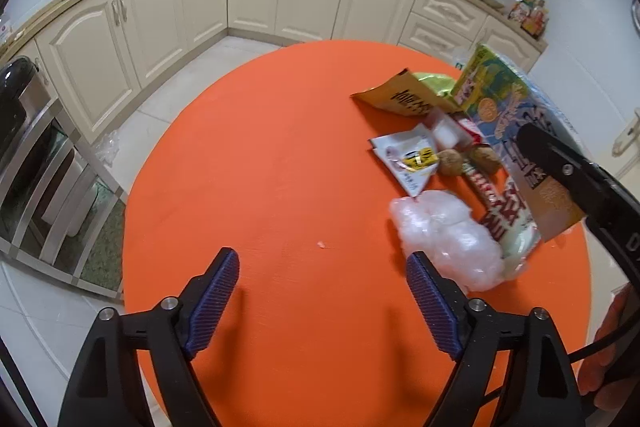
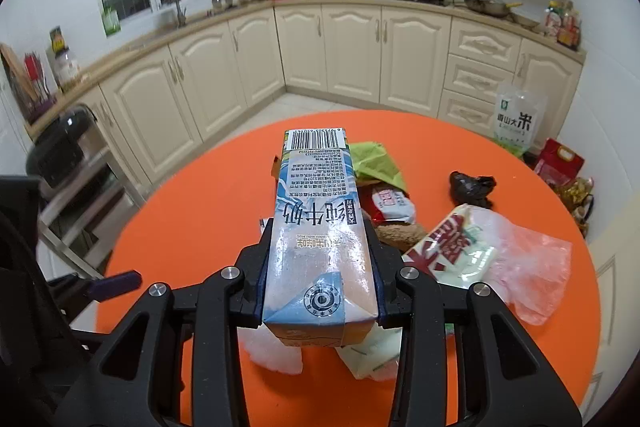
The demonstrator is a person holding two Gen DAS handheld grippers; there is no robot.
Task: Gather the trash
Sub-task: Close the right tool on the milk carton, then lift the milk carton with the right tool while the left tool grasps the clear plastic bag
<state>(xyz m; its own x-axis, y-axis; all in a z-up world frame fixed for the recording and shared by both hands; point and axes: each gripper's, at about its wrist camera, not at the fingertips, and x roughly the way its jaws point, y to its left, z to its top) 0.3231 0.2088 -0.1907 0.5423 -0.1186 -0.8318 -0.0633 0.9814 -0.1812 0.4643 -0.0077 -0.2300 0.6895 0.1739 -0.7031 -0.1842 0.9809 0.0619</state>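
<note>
Two grippers over a round orange table (image 1: 280,167), one loaded, one empty.

Right gripper (image 2: 320,263) clamped on a blue-and-white milk carton (image 2: 320,227), pads pressed to both long sides, barcode end pointing away toward the cream cabinets (image 2: 352,47); carton held above the trash heap. Left gripper (image 1: 322,303) spread wide over bare tabletop, nothing between its ridged blue pads (image 1: 214,301), right-hand pad just beside a crumpled clear plastic bag (image 1: 448,239). Heaped under and around the carton: a red-and-white wrapper (image 2: 452,247), a green wrapper (image 2: 376,163), a brown packet (image 1: 404,95), a white sachet (image 1: 408,157), a crumpled black bag (image 2: 472,187) lying apart to the right.
</note>
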